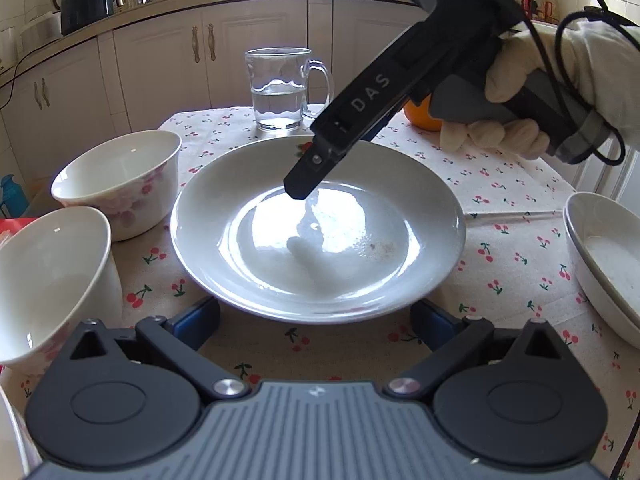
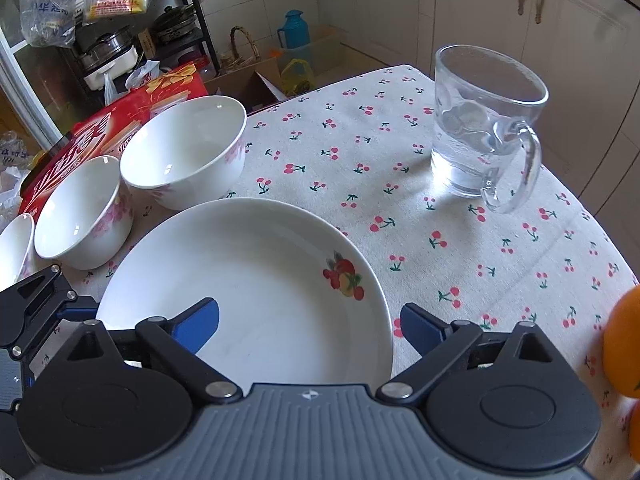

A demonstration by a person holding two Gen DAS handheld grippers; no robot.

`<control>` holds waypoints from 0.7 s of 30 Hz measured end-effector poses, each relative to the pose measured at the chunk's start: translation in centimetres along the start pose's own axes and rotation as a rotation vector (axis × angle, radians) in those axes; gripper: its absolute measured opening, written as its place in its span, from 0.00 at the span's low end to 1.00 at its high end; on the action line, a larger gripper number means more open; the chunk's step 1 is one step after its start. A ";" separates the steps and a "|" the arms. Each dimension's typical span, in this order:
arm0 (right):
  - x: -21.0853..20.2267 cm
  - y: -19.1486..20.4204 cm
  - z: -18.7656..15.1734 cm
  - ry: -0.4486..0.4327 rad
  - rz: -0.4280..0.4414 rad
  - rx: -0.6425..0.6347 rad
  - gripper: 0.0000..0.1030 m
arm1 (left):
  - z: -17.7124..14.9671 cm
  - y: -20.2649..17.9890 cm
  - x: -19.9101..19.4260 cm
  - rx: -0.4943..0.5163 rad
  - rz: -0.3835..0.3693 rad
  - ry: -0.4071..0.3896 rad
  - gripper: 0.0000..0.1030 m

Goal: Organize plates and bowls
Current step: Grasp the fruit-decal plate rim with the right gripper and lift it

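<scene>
A white deep plate (image 1: 320,236) with a fruit print lies on the cherry-pattern tablecloth; it also shows in the right wrist view (image 2: 256,280). My left gripper (image 1: 316,320) is open, its blue fingers at the plate's near rim. My right gripper (image 2: 310,326) is open, one finger over the plate, one outside its rim; its body (image 1: 360,120) hangs above the plate. Two flowered white bowls (image 1: 120,180) (image 1: 48,280) stand to the left, also in the right wrist view (image 2: 184,148) (image 2: 82,212). Stacked plates (image 1: 604,260) lie at the right edge.
A glass mug (image 1: 280,88) with water stands behind the plate, also in the right wrist view (image 2: 480,136). Oranges (image 2: 622,340) lie to the right. A red box (image 2: 112,120) sits beyond the bowls. A third bowl's rim (image 2: 14,244) shows at far left. Kitchen cabinets (image 1: 160,60) stand behind.
</scene>
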State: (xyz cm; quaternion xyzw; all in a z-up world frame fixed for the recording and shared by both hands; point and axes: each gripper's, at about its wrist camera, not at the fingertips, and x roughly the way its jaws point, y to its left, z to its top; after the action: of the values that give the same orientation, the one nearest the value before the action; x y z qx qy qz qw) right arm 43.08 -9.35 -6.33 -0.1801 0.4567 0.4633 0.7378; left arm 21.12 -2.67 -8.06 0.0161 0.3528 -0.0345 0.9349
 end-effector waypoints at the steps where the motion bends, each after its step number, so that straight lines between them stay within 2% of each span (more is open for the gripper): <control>1: 0.2 -0.2 0.1 0.002 0.008 0.003 0.91 | 0.0 0.1 0.0 -0.002 -0.001 -0.001 0.96; 6: 0.9 -1.2 0.8 0.006 0.078 0.024 0.83 | 0.1 0.0 0.1 0.003 0.004 -0.005 0.94; 15: 0.7 -2.0 1.0 0.034 0.174 0.039 0.82 | 0.0 -0.1 -0.1 0.032 -0.003 -0.014 0.93; 21: 0.2 -1.9 0.3 0.042 0.189 0.056 0.82 | 0.1 0.1 -0.3 0.054 -0.031 0.005 0.93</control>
State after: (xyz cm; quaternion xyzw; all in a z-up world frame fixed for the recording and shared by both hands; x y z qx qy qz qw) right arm 44.86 -9.97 -6.60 -0.1252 0.4997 0.5140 0.6859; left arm 20.92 -2.52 -7.80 0.0361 0.3543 -0.0586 0.9326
